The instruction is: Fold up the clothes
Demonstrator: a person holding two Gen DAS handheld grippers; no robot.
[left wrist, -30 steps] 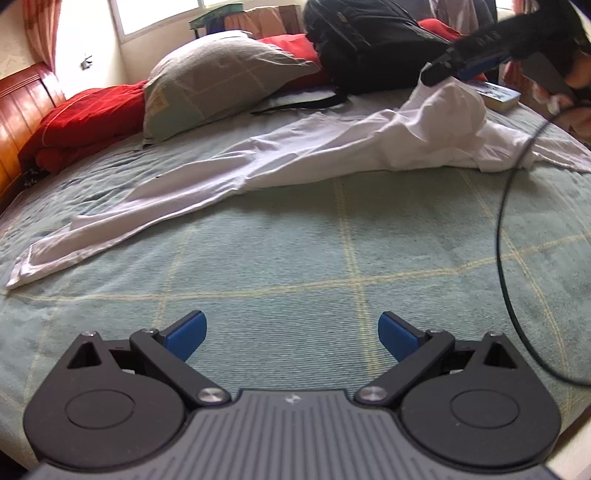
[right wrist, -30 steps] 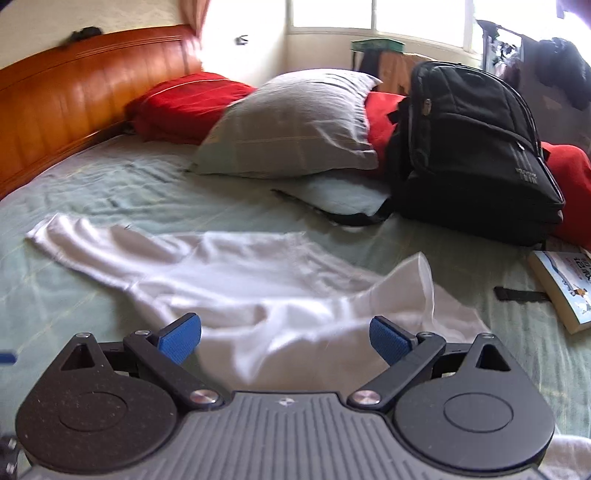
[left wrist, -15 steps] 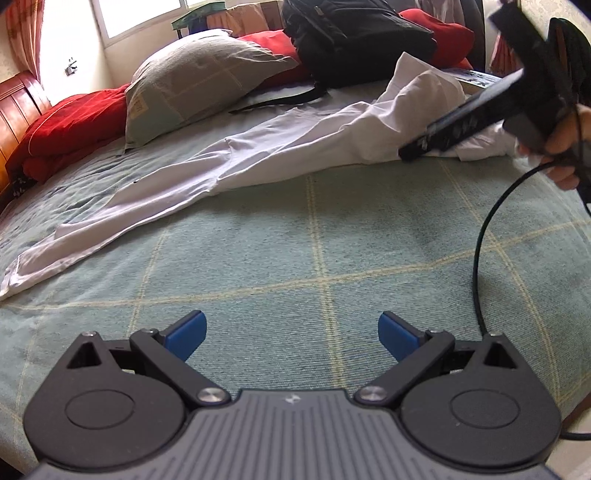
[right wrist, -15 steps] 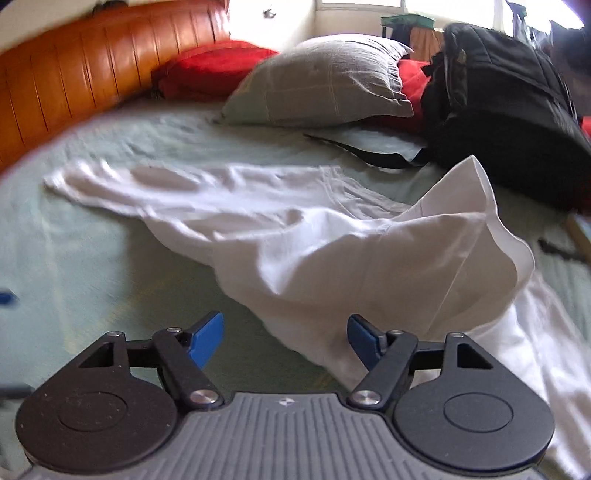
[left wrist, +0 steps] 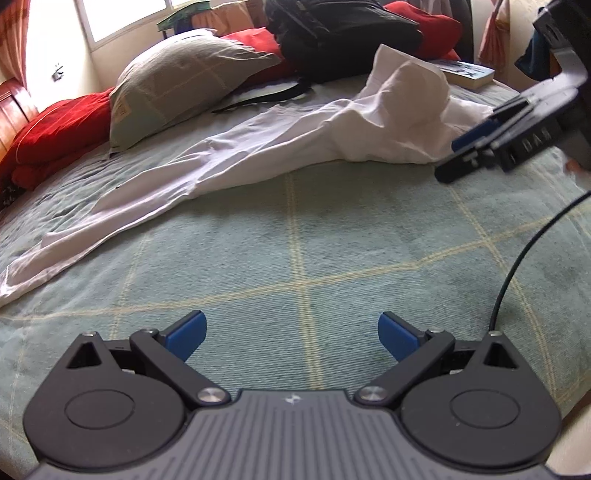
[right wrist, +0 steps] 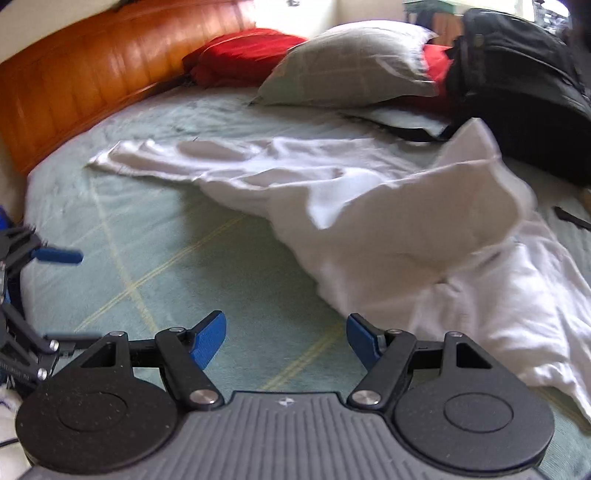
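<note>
A white garment point(left wrist: 280, 147) lies spread across the green checked bedspread point(left wrist: 332, 251), one end bunched into a raised heap point(left wrist: 402, 99). My left gripper point(left wrist: 291, 332) hovers open over bare bedspread, well short of the cloth. In the left wrist view the right gripper point(left wrist: 465, 155) hangs at the right, just in front of the heap. From the right wrist, the garment point(right wrist: 388, 221) fills the middle and right, and my right gripper point(right wrist: 286, 338) is open with nothing between its blue pads, close to the cloth's near edge. The left gripper point(right wrist: 55, 255) shows at the left edge.
A grey pillow point(left wrist: 184, 74), red bedding point(left wrist: 55, 136) and a black backpack point(left wrist: 343, 33) sit at the head of the bed. A book point(left wrist: 465, 72) lies beyond the garment. A wooden headboard point(right wrist: 92, 88) runs along the left. A black cable point(left wrist: 524, 258) hangs at the right.
The right gripper let go of the lifted cloth, which now stands in a loose heap, and drew back and down toward the near edge. The left gripper shifted slightly but stays open.
</note>
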